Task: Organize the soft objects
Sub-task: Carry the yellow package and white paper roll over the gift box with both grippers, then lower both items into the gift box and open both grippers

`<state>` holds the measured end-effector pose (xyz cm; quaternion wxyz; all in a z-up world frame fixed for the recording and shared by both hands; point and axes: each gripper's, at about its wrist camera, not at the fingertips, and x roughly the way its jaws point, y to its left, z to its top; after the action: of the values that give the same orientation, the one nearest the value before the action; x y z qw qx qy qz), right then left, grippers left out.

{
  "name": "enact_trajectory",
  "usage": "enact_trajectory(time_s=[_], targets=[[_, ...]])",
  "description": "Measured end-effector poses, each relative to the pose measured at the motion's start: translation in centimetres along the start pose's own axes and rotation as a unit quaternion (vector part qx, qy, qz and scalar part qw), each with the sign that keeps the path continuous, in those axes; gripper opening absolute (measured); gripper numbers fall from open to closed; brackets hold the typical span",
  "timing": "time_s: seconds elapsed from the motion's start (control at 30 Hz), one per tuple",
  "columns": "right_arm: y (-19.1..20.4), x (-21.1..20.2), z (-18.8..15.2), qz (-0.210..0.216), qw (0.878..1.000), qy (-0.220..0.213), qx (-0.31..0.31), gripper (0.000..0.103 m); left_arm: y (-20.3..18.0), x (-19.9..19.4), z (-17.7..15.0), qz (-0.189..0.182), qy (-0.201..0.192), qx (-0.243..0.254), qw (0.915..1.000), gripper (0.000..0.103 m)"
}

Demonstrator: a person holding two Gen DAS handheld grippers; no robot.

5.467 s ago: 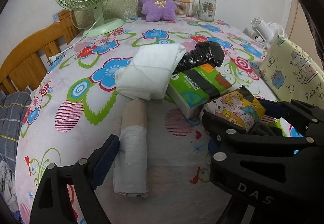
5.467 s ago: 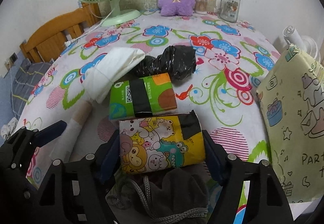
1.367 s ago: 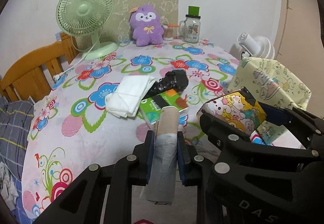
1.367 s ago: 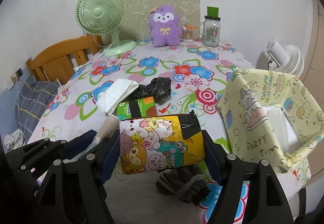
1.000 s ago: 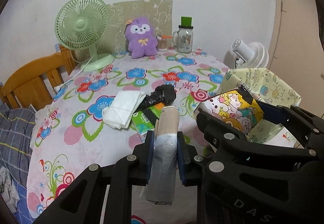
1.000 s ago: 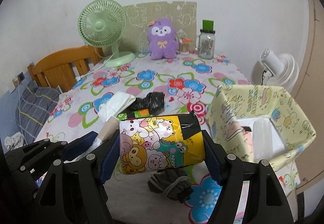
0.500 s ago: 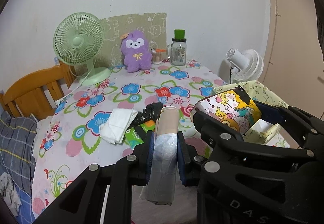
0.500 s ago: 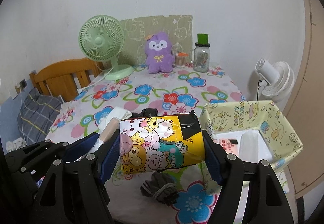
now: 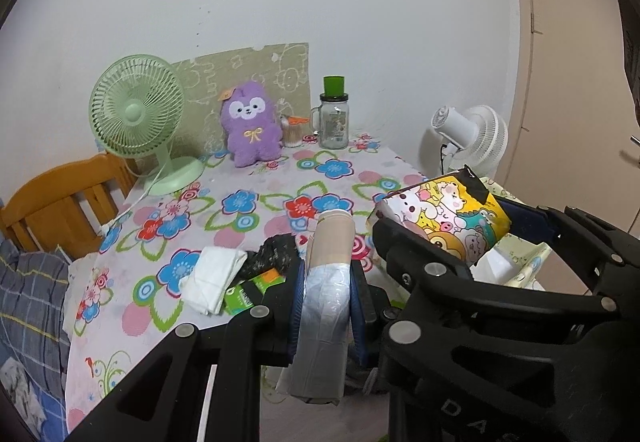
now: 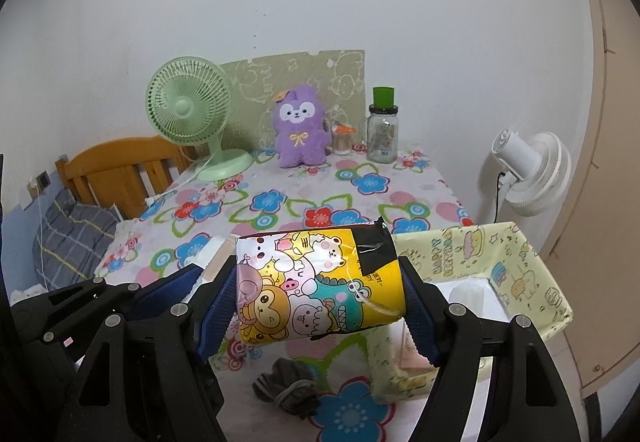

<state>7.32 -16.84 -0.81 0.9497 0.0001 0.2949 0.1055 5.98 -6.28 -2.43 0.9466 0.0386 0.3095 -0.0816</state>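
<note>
Through the left wrist camera I see my left tongs (image 9: 326, 298) pinching a grey bag roll (image 9: 324, 326) above the flowered desk (image 9: 256, 202). Through the right wrist camera my right tongs (image 10: 318, 294) clamp a cartoon-printed tissue pack (image 10: 316, 286) held beside the yellow fabric bin (image 10: 516, 270), over a grey sock (image 10: 288, 388).

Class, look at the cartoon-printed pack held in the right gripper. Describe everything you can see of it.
The cartoon tissue pack is a soft, glossy plastic-wrapped bundle, yellow with printed animals: a monkey, bears, a frog. A black tape patch sits at its upper right corner. It lies sideways, lifted clear of the table, squeezed at both ends by the blue pads of the right gripper. Nothing else touches it. The yellow fabric box stands open to its right.
</note>
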Motion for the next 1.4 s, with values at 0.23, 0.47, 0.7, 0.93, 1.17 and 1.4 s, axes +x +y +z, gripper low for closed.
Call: enact_trajectory(time_s=[0.23,0.47,0.7,0.93,1.17,1.4], targets=[[-2.2,-0.1,0.8,-0.005,1.000,-0.007,0.009,0.077,-1.9,0.4,1.4,-0.004,-0.006,0.013,0.9999,0.020],[-4.3,-0.5,1.4,-0.022,1.000,-0.014,0.013,0.077,-3.9,1.1,2.5,-0.018,-0.009,0.021,0.9996,0.020],[-6.5,-0.4,1.7,-0.039,0.999,-0.016,0.015,0.077,-6.1,1.9,3.5,-0.034,-0.013,0.033,0.9988,0.021],[-8.7,0.4,1.7,-0.053,0.998,-0.013,0.025,0.077,-8.1,3.6,4.2,-0.050,-0.007,0.044,0.9978,0.021],[-11.4,1.9,1.3,-0.061,0.997,0.000,0.042,0.077,-9.9,5.9,4.7,-0.060,0.004,0.058,0.9965,0.021],[-13.4,3.9,1.1,-0.062,0.997,0.018,0.052,0.078,-11.3,8.5,5.1,-0.069,0.023,0.063,0.9954,0.022]])
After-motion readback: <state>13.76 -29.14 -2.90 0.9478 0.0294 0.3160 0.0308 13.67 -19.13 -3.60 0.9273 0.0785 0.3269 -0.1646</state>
